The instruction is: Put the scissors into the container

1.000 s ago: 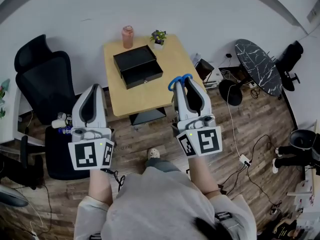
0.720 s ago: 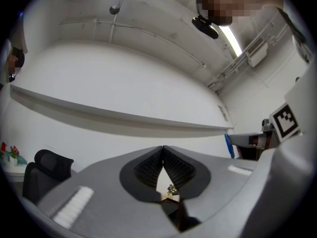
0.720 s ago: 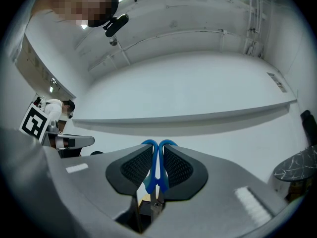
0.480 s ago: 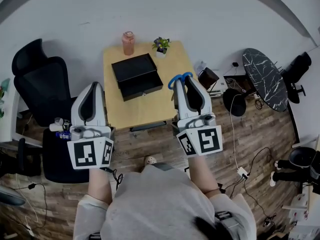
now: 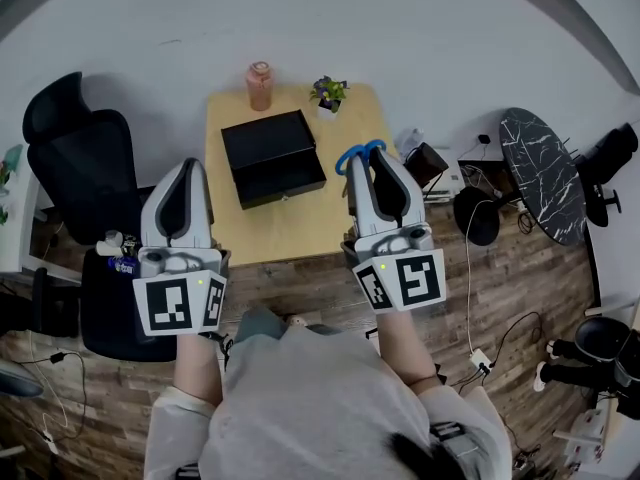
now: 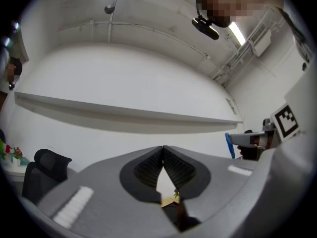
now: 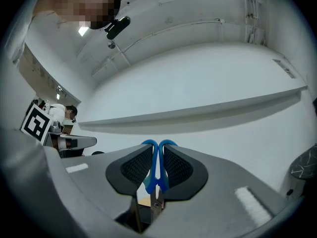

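Both tools are held up in front of me, over the near side of the table [image 5: 300,218]. My right tool [image 5: 368,160] is closed on the scissors [image 5: 358,155]. In the right gripper view the two blue handle loops stand pressed between the ribbed pads and rise a little past the tips, while the metal blades point back toward the tool body. My left tool [image 5: 187,166] has its jaws together at the tips and holds nothing; only a thin gap is seen lower between the pads.

Further out, the black container [image 5: 262,140] lies open on the table, ahead and to the left of the right tool and clearly apart from it. Behind it, at the far edge, a pink bottle [image 5: 259,85] and a small plant [image 5: 329,91] stand. A black office chair [image 5: 90,158] is beside the table on the left.

I judge the step to be the carrying: the scissors are grasped but not yet over the container. The next move asks me to bring the right tool forward and leftward above the open box, lower it, and then open the jaws so that the scissors fall inside and not on the rim.
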Available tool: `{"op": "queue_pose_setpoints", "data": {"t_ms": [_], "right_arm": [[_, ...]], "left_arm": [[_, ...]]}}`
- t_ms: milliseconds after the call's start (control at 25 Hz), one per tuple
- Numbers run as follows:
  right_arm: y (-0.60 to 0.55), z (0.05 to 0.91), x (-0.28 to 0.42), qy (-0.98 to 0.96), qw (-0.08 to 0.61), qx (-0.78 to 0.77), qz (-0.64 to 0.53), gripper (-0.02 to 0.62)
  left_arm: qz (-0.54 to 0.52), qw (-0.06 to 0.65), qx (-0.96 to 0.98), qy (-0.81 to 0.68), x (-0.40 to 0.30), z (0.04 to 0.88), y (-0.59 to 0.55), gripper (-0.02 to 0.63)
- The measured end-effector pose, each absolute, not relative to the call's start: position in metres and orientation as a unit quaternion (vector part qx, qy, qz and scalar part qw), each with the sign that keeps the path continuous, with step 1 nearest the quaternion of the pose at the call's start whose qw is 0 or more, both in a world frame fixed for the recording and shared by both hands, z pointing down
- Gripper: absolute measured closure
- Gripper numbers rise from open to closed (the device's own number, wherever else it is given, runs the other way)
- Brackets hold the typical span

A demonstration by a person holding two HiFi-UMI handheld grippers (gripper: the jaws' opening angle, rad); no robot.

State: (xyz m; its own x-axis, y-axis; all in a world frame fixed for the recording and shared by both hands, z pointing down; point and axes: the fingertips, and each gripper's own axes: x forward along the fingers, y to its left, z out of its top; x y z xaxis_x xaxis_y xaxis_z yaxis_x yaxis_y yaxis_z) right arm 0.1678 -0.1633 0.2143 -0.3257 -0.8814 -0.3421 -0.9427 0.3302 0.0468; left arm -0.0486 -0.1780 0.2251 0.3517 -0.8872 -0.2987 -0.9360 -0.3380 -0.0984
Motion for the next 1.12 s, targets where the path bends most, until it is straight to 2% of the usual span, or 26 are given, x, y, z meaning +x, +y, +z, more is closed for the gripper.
{"op": "queue_pose_setpoints", "data": {"t_ms": [640, 1120], "right_arm": [[-0.256, 0.224, 0.144, 0.820, 0.119, -0.549, 0.110, 0.525], [-0.323, 0.270, 0.109, 0.846, 0.067, -0.523, 0.080, 0.525]], "left_arm": [[0.089, 0.123, -0.811, 0.565, -0.060, 0.229, -0.264, 0.548], [0.070, 0.090, -0.803, 0.585, -0.088, 0.258, -0.322, 0.548]]}}
